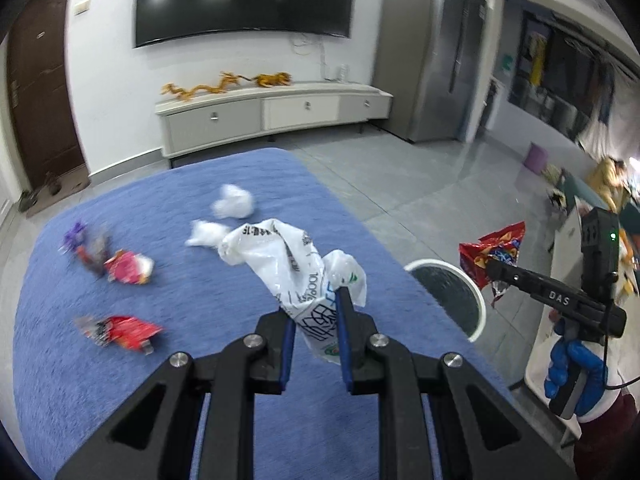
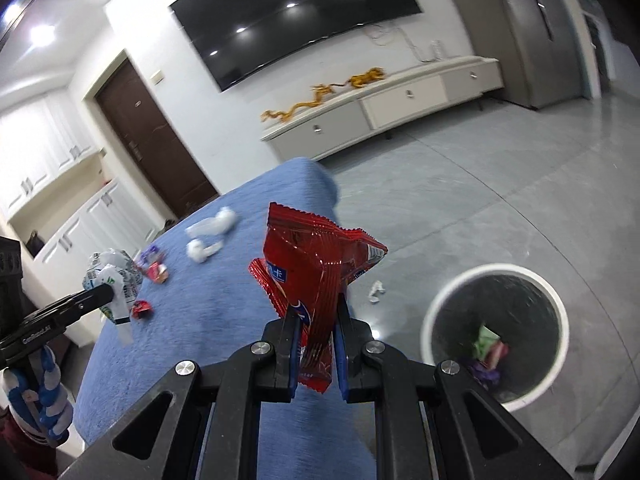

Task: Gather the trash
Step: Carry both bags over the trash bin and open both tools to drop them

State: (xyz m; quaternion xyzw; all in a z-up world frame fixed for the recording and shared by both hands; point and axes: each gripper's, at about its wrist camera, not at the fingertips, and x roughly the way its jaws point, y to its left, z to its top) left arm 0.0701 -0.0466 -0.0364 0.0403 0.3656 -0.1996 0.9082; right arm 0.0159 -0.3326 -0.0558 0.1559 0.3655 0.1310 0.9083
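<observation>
My left gripper (image 1: 316, 308) is shut on a crumpled white plastic bag (image 1: 296, 268) and holds it above the blue-covered table (image 1: 192, 360); the bag also shows in the right wrist view (image 2: 114, 284). My right gripper (image 2: 316, 316) is shut on a red snack wrapper (image 2: 316, 264), held off the table's right edge near the white trash bin (image 2: 496, 336); the wrapper also shows in the left wrist view (image 1: 494, 250), above the bin (image 1: 448, 292). On the table lie white tissues (image 1: 234, 202), a pink wrapper (image 1: 128, 268), a red wrapper (image 1: 120, 332) and a purple wrapper (image 1: 78, 234).
The bin holds several wrappers (image 2: 488, 352). A small white scrap (image 2: 376, 290) lies on the grey tile floor beside the table. A low TV cabinet (image 1: 272, 114) and a wall TV (image 1: 244, 0) stand behind. A brown door (image 1: 40, 92) is at the left.
</observation>
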